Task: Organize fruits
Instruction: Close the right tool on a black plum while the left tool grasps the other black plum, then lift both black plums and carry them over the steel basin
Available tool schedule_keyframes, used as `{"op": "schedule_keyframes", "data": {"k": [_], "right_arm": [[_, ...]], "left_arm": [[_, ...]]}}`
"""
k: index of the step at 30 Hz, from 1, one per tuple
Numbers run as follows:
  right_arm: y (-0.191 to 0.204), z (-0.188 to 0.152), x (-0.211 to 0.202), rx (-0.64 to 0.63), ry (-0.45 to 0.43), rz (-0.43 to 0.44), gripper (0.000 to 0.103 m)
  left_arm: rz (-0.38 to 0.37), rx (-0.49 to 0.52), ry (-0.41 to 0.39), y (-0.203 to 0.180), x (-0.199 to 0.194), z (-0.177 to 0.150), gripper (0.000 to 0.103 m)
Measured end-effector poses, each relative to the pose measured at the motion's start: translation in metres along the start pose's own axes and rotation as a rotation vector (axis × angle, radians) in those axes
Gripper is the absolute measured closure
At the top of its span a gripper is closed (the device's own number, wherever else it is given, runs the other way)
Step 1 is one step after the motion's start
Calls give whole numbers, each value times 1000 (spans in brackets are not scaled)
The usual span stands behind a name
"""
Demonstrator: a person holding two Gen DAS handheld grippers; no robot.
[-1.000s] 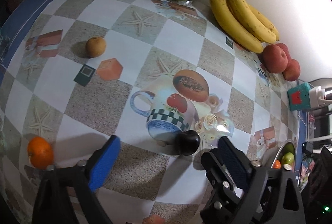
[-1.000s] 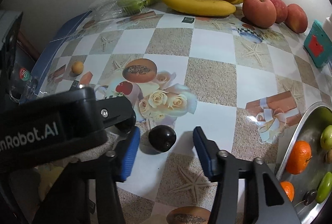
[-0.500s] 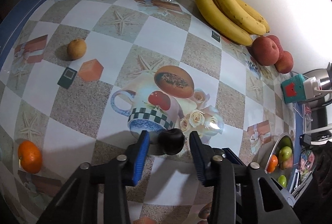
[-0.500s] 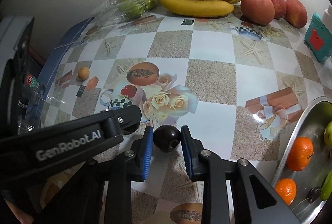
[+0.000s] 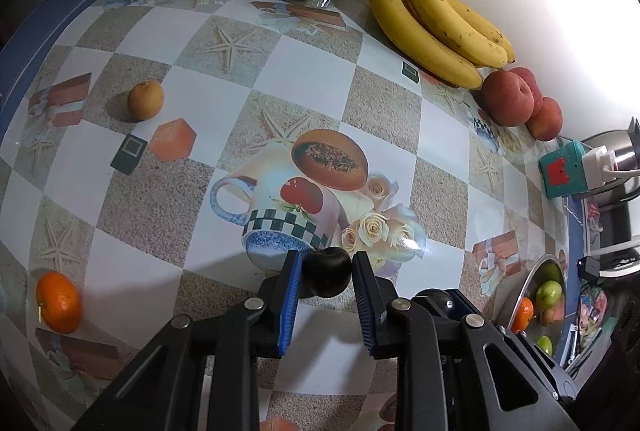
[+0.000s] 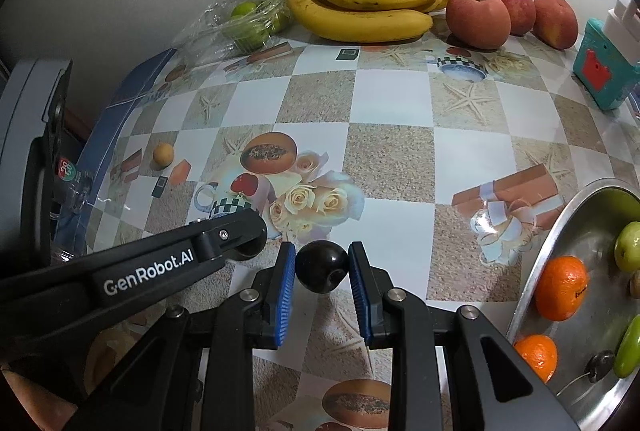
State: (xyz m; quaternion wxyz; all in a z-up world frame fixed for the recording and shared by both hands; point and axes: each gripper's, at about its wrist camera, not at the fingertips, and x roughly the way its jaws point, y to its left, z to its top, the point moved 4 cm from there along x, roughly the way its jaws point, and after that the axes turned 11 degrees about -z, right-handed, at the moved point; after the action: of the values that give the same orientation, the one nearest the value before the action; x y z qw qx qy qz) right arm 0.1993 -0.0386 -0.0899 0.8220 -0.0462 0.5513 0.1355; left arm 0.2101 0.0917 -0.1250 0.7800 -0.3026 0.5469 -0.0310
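Clamping a dark plum (image 5: 328, 277) low centre in the left view, the left gripper (image 5: 326, 257) has just closed its jaws, and both blue pads press the fruit. Right gripper (image 6: 321, 249) likewise clamped on a 2nd plum (image 6: 322, 267), low centre in its view. Both plums sit close together near the table's (image 6: 392, 95) front edge. Steel bowl (image 6: 532, 283) at lower right holds 2 oranges and green fruit. Bananas (image 6: 368, 3) and 3 apples (image 6: 478, 17) along the top wall. 1 loose orange (image 5: 58, 307) at lower left, tan fruit (image 5: 145, 106) at mid left.
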Motion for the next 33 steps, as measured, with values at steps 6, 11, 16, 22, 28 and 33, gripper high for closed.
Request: {"op": "schedule_keyframes", "data": {"k": [6, 11, 16, 22, 28, 33], "right_arm": [[-2, 0, -1, 13, -1, 6, 75], [-5, 0, -7, 27, -10, 13, 75], [-10, -3, -15, 46, -11, 13, 75], [-20, -12, -29, 83, -8, 4, 75], [-30, -24, -48, 111, -24, 2, 75], [-41, -38, -62, 144, -29, 8, 75]], "left_arm": [[-19, -10, 0, 1, -5, -1, 75], [-19, 3, -12, -5, -14, -2, 75], [-7, 39, -21, -17, -24, -7, 75], [-16, 54, -32, -26, -35, -15, 75], [-18, 71, -66, -33, -53, -25, 75], [-12, 94, -70, -41, -57, -33, 75]]}}
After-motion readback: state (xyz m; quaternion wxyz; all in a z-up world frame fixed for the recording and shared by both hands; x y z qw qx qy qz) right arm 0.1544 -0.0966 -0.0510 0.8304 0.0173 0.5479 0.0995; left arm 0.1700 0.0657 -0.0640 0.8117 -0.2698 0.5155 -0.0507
